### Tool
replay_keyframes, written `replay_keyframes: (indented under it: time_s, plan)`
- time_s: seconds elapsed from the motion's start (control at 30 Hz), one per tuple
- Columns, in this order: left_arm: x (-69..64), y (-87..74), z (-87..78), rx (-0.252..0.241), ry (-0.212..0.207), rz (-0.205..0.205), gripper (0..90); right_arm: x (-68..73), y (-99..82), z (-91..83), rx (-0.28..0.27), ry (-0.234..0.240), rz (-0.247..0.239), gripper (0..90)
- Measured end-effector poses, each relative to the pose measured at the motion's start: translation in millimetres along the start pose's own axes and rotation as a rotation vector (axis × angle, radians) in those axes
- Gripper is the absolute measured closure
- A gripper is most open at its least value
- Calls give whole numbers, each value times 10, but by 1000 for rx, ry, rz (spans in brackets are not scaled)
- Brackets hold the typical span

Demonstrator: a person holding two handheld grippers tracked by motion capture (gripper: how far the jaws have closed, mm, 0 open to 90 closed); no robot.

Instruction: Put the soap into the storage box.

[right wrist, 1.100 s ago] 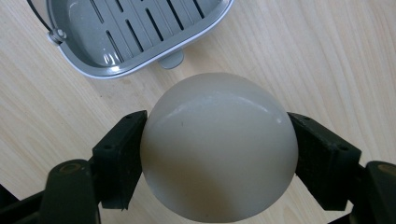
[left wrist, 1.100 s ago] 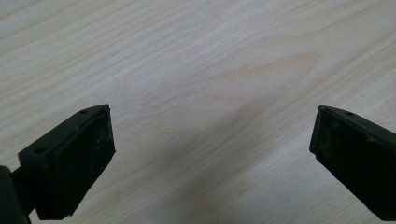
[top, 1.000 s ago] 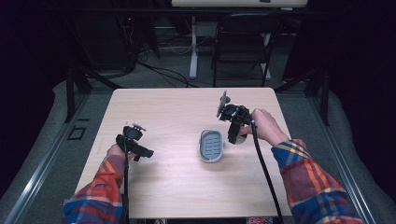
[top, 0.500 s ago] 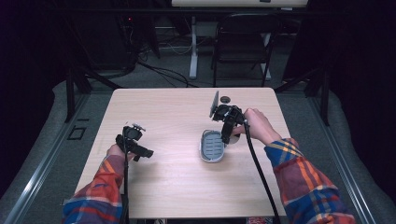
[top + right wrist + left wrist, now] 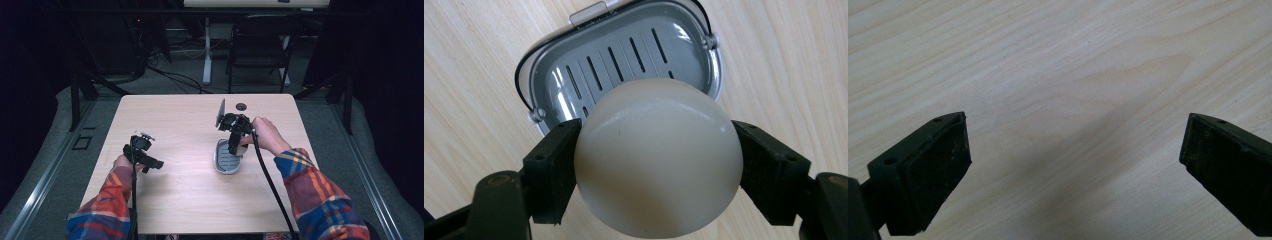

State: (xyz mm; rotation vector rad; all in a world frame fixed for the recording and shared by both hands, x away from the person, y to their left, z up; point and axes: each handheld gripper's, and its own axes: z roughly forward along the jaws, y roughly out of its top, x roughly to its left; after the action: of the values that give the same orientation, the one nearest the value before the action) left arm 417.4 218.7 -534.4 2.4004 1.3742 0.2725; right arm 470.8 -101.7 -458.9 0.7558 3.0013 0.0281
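A cream oval soap bar [image 5: 659, 155] sits pinched between the two black jaws of my right gripper [image 5: 656, 165], which is shut on it. Just beneath it an open grey soap dish [image 5: 624, 55] with a slotted bottom and a wire clasp lies on the wooden table. In the high view the right gripper [image 5: 233, 143] points down over the far end of the dish [image 5: 226, 164], right of the table's middle. My left gripper [image 5: 154, 164] hovers low at the left side, and its jaws [image 5: 1075, 150] stand wide open over bare wood.
The light wooden table [image 5: 190, 200] has a small cable hole [image 5: 241, 106] near its far edge. A dark chair [image 5: 260, 45] and cables stand on the floor beyond the table. The right gripper's cable [image 5: 270, 185] trails toward the front edge.
My right gripper has moved leftward with the soap and now hangs over the soap dish. The left gripper and the dish have stayed put.
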Motion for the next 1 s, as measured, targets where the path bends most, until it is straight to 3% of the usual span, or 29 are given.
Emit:
replay_keyframes:
  time_s: [0.53, 1.0]
  plan:
    - [11, -11, -3, -4, -5, -4, 1, 93, 197, 193, -5, 33, -30, 240]
    - [7, -8, -4, -2, -4, -2, 1, 110, 173, 392, -17, 75, -28, 239]
